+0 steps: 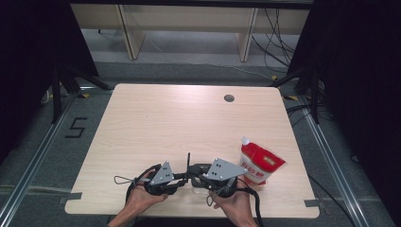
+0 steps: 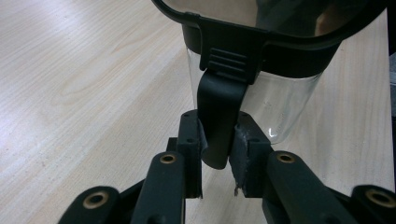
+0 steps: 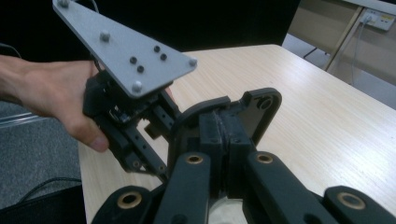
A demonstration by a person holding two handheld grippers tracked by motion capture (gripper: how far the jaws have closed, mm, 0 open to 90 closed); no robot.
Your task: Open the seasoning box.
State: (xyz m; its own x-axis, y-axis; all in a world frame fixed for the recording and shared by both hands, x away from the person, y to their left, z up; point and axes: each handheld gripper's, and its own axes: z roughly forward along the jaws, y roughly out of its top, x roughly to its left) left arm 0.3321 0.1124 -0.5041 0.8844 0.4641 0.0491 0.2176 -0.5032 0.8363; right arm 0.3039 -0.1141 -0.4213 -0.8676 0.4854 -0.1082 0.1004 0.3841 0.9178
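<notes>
A clear container (image 2: 276,106) with a black rim stands near the table's front edge, seen between the two hands (image 1: 195,183). Its black handle (image 2: 219,105) runs down between the pads of my left gripper (image 2: 217,142), which is shut on it. In the high view the left gripper (image 1: 183,177) points right and my right gripper (image 1: 200,174) points left, so they meet over the container. In the right gripper view my right gripper (image 3: 223,133) is shut on the container's black lid (image 3: 261,106), which stands tilted up. The left gripper's grey plate (image 3: 126,51) and hand sit just beyond it.
A red and white pouch (image 1: 259,163) with a white spout stands just right of the right hand. The light wooden table (image 1: 179,123) has a round cable hole (image 1: 229,98) at the back right. Cables trail from both grippers over the front edge.
</notes>
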